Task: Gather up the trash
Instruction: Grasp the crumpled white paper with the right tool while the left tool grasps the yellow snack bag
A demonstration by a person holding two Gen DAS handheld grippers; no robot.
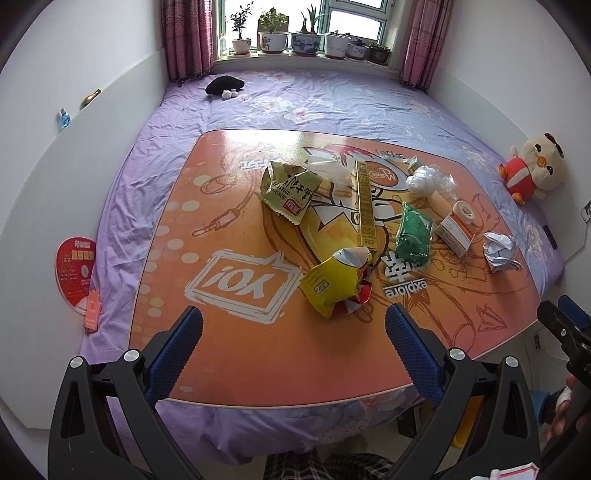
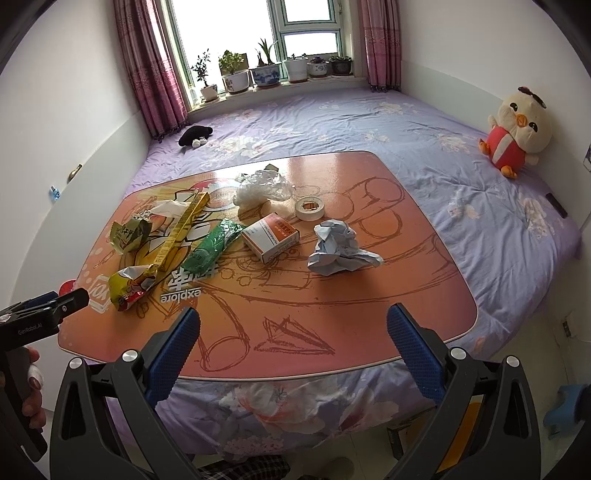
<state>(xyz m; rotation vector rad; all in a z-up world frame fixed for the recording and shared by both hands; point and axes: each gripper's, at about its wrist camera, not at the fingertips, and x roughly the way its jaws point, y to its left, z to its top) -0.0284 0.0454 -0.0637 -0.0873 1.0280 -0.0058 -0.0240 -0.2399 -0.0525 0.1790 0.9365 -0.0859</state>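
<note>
Trash lies scattered on an orange printed table (image 1: 229, 354) (image 2: 406, 295) that rests on a bed. A yellow snack bag (image 1: 332, 284) (image 2: 129, 284) is nearest, with an olive wrapper (image 1: 286, 190) (image 2: 131, 232), a long yellow box (image 1: 365, 206) (image 2: 181, 229), a green packet (image 1: 413, 232) (image 2: 212, 247), a small orange-white box (image 1: 456, 230) (image 2: 271, 238), a tape roll (image 2: 309, 208), clear plastic (image 1: 430, 179) (image 2: 260, 190) and crumpled paper (image 1: 500, 251) (image 2: 338, 251). My left gripper (image 1: 293, 328) hovers open over the near edge, below the yellow bag. My right gripper (image 2: 293, 328) is open too, short of the paper.
The purple floral bed sheet (image 1: 332, 99) (image 2: 480, 192) surrounds the table. A plush chick (image 1: 532, 166) (image 2: 517, 125) leans on the right wall, a black toy (image 1: 223, 85) lies near the window, and potted plants (image 1: 273, 35) line the sill. A red fan (image 1: 75, 269) lies at left.
</note>
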